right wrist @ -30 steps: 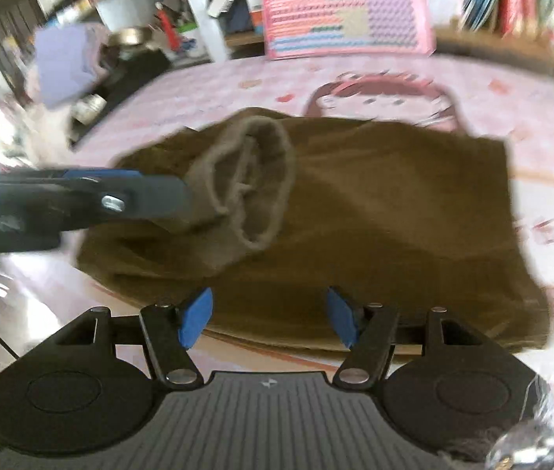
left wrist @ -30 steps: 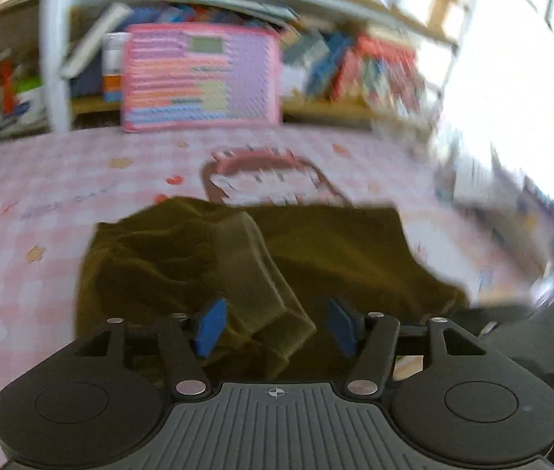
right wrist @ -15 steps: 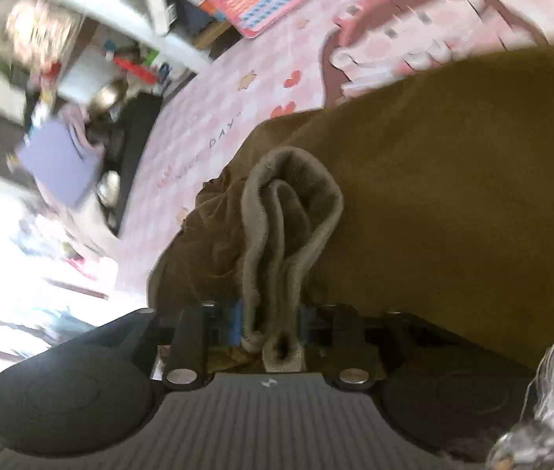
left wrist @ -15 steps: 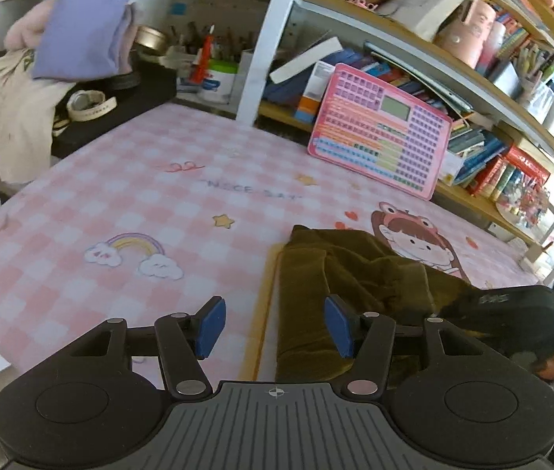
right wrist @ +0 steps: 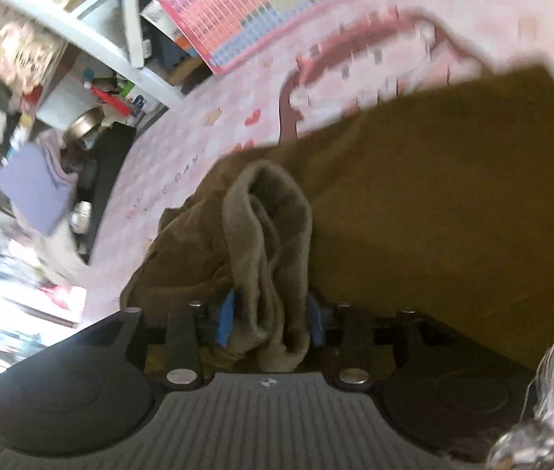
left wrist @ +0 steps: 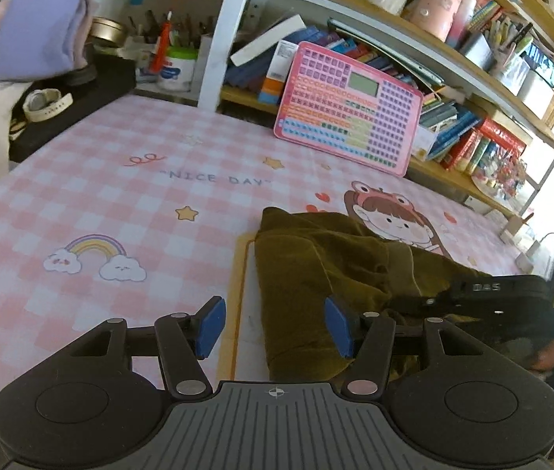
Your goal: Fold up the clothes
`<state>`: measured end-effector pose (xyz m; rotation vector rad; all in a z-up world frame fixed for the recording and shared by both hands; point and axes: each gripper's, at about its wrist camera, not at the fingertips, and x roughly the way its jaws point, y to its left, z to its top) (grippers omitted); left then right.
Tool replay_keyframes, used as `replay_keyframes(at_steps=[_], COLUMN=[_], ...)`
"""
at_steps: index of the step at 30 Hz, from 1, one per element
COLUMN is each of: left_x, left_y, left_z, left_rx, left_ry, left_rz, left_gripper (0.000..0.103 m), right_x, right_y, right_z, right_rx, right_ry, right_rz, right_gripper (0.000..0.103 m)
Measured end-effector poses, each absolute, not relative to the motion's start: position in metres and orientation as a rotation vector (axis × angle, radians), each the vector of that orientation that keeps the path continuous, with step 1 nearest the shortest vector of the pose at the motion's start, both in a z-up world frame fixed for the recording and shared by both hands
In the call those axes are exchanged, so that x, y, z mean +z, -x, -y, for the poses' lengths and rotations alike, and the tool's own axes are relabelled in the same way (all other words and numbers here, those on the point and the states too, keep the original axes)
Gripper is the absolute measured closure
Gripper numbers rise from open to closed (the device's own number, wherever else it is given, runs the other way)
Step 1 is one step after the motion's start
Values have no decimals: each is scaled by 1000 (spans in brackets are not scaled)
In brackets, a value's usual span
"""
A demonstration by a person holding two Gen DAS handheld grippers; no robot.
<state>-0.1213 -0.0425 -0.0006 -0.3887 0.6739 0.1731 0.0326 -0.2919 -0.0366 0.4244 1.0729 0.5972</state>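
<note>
An olive-brown garment [left wrist: 316,274] lies folded on the pink checked tablecloth [left wrist: 120,203], over a pale board with an orange border [left wrist: 243,305]. My left gripper [left wrist: 275,327] is open and empty, hovering over the garment's left edge. My right gripper [right wrist: 269,319] is shut on the garment's grey ribbed cuff [right wrist: 267,243], with the rest of the garment [right wrist: 433,196] spread beyond it. The right gripper's black body [left wrist: 504,293] shows at the right of the left wrist view, on the garment.
A pink toy keyboard [left wrist: 349,109] leans against a shelf of books [left wrist: 453,125] at the back. A purple cloth [left wrist: 38,27], a watch [left wrist: 47,102] and jars [left wrist: 175,66] sit at the back left. The table's near edge is at lower left.
My left gripper swung left and pulled back from the garment. My right gripper closed on the cuff and tilted; the right wrist view is now motion-blurred.
</note>
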Motion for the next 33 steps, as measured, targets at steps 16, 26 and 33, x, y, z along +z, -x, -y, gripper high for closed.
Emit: replay_keyframes(at_steps=[16,26,33], left_x=[-31,-61,-66], left_y=[93,51,30], left_z=[15,4,-1], left_rx=[66,-52,-79], left_ry=[539,721,715], left_rz=[-738,-823,-842], left_gripper=[46,49,86], right_x=[-33,-26,-21], right_y=[-17,48,61], right_z=[302,349,368], right_rx=[513,370,235], right_ry=[-319,-337,-399], right_rz=[-959,-950,-910], right_gripper=[89,86,84])
